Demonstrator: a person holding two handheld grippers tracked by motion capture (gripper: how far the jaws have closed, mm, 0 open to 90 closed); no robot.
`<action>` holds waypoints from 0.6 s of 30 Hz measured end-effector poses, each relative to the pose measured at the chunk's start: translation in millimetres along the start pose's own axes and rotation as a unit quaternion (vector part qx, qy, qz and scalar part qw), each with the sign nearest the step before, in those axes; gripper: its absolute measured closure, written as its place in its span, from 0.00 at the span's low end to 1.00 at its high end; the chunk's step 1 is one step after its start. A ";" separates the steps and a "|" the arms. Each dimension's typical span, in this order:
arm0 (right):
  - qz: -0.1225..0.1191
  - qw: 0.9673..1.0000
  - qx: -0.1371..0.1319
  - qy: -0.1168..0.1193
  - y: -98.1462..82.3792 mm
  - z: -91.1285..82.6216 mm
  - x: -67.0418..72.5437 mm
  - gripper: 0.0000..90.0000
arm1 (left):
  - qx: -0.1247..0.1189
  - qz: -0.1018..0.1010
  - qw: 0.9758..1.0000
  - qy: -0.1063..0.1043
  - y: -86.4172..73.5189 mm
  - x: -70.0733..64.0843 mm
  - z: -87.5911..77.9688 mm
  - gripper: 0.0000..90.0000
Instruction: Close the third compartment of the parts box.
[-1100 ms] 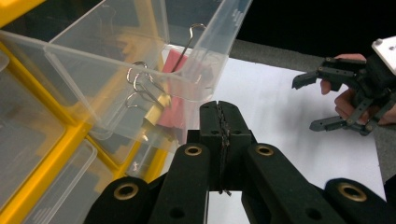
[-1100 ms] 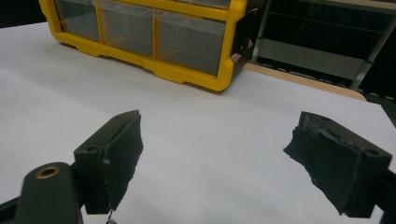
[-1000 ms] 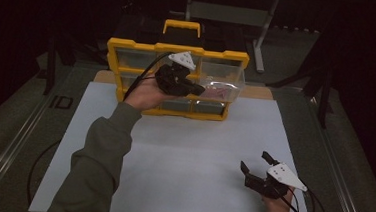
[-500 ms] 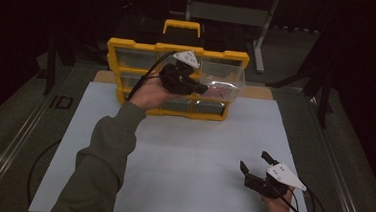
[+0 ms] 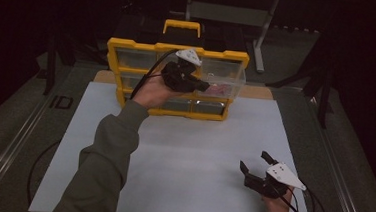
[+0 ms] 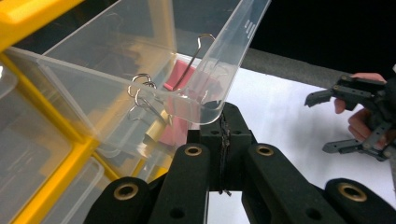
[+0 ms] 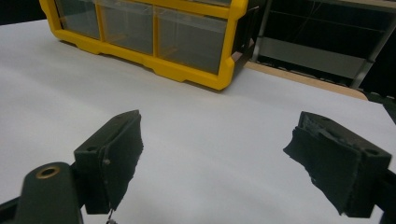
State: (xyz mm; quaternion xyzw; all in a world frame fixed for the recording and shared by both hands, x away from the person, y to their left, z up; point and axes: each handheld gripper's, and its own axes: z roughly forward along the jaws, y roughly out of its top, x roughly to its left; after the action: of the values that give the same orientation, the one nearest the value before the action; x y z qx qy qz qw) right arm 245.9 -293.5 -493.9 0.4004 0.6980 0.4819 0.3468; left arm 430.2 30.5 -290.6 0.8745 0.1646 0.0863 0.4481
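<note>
A yellow organizer (image 5: 180, 50) with clear drawers stands at the back of the white mat (image 5: 198, 152). One clear drawer (image 5: 225, 78) is pulled out from its upper row. Binder clips (image 6: 187, 79), pink and yellow with wire handles, lie inside the drawer (image 6: 140, 60). My left gripper (image 5: 205, 86) is shut, its tips (image 6: 224, 114) closed on the drawer's lower front lip. My right gripper (image 5: 254, 159) rests low over the mat's near right corner, open with nothing between its jaws (image 7: 215, 154). It also shows in the left gripper view (image 6: 317, 125).
The organizer (image 7: 187, 70) carries a yellow handle (image 5: 181, 25) on top. A metal stand (image 5: 260, 46) rises behind it. A wooden strip (image 5: 257, 92) edges the mat's far side, and dark table rails run along both sides.
The left hand and the pulled-out drawer have shifted only slightly. The right gripper has stayed where it was, still open.
</note>
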 end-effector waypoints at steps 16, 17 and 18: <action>-0.006 1.000 0.001 -0.001 0.3 0.2 1.0 0.17 | -0.010 -0.027 0.999 0.025 3.7 13.1 9.9 1.00; -0.006 1.000 0.001 -0.001 0.3 0.2 0.9 0.17 | -0.009 -0.029 0.999 0.026 4.0 13.6 10.7 1.00; -0.006 1.000 0.001 -0.001 0.3 0.2 0.9 0.17 | -0.010 -0.030 0.999 0.029 4.1 14.3 11.5 1.00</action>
State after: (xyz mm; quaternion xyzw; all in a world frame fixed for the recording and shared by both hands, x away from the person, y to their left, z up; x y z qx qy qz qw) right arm 245.8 -292.6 -493.7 0.3968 0.7004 0.4792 0.3498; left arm 447.8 24.9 -293.9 0.8619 0.2024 0.0999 0.4541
